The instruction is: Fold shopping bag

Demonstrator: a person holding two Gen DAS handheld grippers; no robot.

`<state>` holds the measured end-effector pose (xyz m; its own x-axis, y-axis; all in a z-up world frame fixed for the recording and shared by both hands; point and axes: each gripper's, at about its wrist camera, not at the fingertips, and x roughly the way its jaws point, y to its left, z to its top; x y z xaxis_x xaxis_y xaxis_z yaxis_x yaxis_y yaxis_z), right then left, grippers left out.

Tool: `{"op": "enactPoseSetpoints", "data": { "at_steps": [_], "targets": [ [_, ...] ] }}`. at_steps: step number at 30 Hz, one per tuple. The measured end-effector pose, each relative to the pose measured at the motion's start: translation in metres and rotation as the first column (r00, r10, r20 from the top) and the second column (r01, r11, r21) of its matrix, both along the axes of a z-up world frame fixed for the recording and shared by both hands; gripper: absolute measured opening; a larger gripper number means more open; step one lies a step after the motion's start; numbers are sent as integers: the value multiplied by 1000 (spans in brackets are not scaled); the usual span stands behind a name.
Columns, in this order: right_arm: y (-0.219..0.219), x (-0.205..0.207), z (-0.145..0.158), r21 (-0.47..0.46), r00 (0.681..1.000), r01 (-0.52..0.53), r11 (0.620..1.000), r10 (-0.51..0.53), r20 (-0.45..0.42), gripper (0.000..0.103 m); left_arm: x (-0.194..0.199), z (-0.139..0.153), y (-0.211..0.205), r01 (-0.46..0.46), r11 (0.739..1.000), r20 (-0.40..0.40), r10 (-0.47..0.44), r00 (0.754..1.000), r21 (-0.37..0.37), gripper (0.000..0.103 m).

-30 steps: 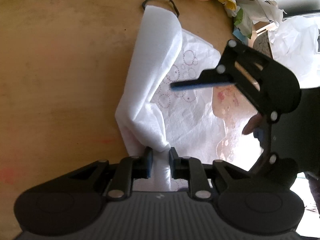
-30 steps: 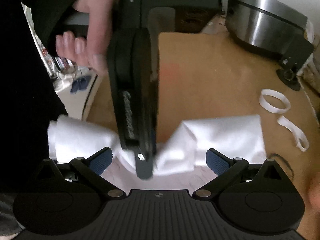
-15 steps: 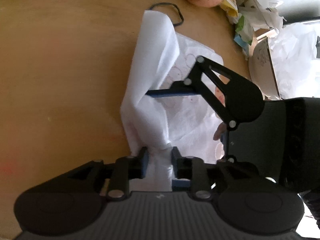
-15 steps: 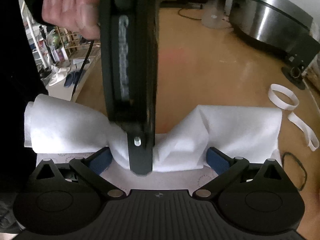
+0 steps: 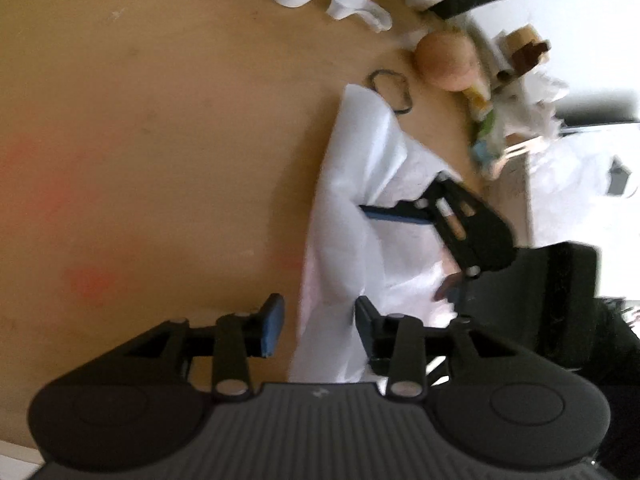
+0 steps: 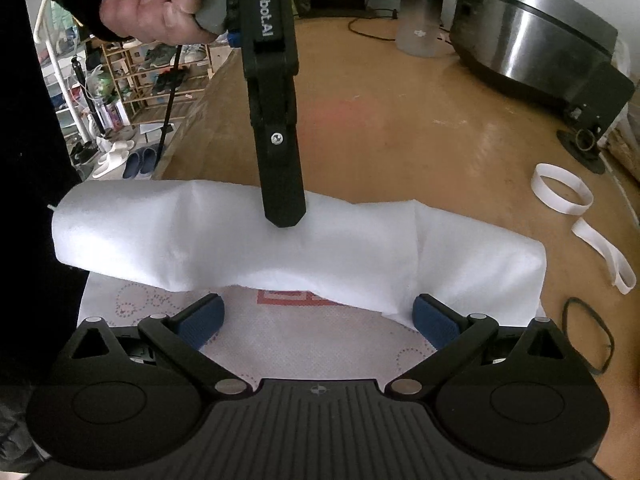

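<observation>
In the left wrist view, the left claw (image 5: 318, 326) is opening; its blue pads (image 5: 273, 324) stand apart with the white fold of the shopping bag (image 5: 352, 184) between them, no longer pressed. The bag lies on the wooden desk (image 5: 160, 120), and the right claw (image 5: 400, 214) reaches over it from the right.

In the right wrist view, the right claw (image 6: 318, 320) stands wide open above the bag's printed face, gripping nothing. The bag (image 6: 280, 240) lies folded across the desk (image 6: 400, 140), and one finger of the left claw (image 6: 282, 184) comes down onto the fold.
</observation>
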<state>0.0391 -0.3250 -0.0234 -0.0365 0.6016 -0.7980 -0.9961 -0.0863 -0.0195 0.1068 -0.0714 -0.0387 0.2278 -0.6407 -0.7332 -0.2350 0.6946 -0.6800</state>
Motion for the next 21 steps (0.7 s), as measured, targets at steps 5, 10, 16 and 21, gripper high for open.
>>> {"op": "enactPoseSetpoints", "data": {
  "at_steps": [5, 10, 16, 21],
  "targets": [
    [1, -1, 2, -14, 1000, -1, 1000, 1, 3, 103, 13, -6, -25, 60, 992, -13, -59, 998, 110, 43],
    [6, -2, 5, -44, 1000, -3, 999, 3, 10, 103, 19, -2, -39, 91, 971, -27, -87, 996, 222, 26],
    [-3, 4, 23, -55, 999, 43, 998, -43, 7, 103, 10, -2, -39, 41, 961, -33, -33, 999, 275, 16],
    [-13, 8, 40, 2, 990, 130, 991, -130, -45, 103, 6, -3, -36, 11, 962, -25, -4, 1000, 272, 16]
  ]
}}
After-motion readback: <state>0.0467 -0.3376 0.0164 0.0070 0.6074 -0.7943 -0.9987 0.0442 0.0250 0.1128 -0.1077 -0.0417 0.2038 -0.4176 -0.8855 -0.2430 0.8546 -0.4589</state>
